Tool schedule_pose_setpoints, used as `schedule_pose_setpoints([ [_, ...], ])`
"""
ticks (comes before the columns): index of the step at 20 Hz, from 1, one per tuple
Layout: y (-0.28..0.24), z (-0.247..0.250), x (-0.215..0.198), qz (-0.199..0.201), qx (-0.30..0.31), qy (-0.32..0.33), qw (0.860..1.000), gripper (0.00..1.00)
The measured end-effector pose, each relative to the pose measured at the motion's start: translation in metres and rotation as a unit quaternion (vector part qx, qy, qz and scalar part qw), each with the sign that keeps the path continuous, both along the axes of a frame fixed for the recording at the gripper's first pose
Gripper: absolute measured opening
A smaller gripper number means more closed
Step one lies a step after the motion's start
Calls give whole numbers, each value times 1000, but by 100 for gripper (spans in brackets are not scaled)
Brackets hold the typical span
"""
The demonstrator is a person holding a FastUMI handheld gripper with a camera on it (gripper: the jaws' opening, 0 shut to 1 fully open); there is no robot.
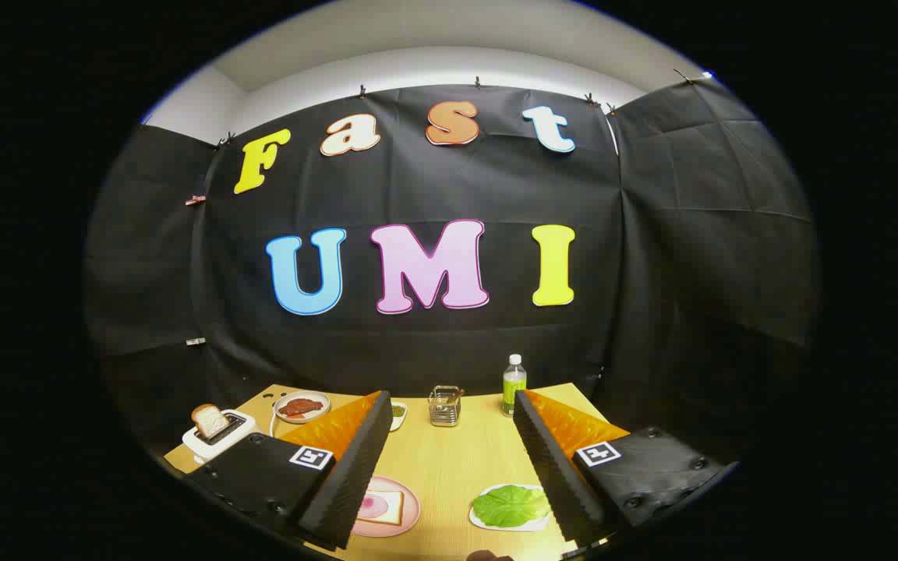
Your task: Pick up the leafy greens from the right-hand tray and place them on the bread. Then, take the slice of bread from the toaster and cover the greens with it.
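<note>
The leafy greens [511, 505] lie on a white tray [488, 523] close to my right finger. A slice of bread [391, 507] with a pink slice on it rests on a pink plate [410, 520] beside my left finger. A second bread slice [210, 421] stands up out of the white toaster [221, 439], beyond the left finger at the table's left side. My gripper [449, 432] hangs above the table, open wide, with nothing between its fingers.
A plate of red meat [302, 407] sits behind the toaster. A small dish of green stuff [397, 411], a metal wire holder [445, 406] and a green-labelled bottle [514, 385] stand along the back of the wooden table [449, 467]. Black cloth walls enclose the booth.
</note>
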State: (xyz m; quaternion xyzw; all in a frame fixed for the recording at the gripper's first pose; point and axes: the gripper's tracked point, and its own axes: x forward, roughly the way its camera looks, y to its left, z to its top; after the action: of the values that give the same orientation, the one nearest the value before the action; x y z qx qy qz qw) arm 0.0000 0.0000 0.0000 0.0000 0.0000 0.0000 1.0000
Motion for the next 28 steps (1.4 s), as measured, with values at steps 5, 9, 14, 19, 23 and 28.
schedule_pose_setpoints([
  [5,4,-8,4,6,3,16,1000,97],
  [9,4,-11,3,5,-1,23,1000,97],
  [14,-3,-26,5,4,-11,40,999,97],
  [19,-14,-45,7,2,-18,58,998,97],
  [23,-22,-72,9,12,-19,88,996,97],
  [28,-40,-122,16,31,-30,153,987,97],
])
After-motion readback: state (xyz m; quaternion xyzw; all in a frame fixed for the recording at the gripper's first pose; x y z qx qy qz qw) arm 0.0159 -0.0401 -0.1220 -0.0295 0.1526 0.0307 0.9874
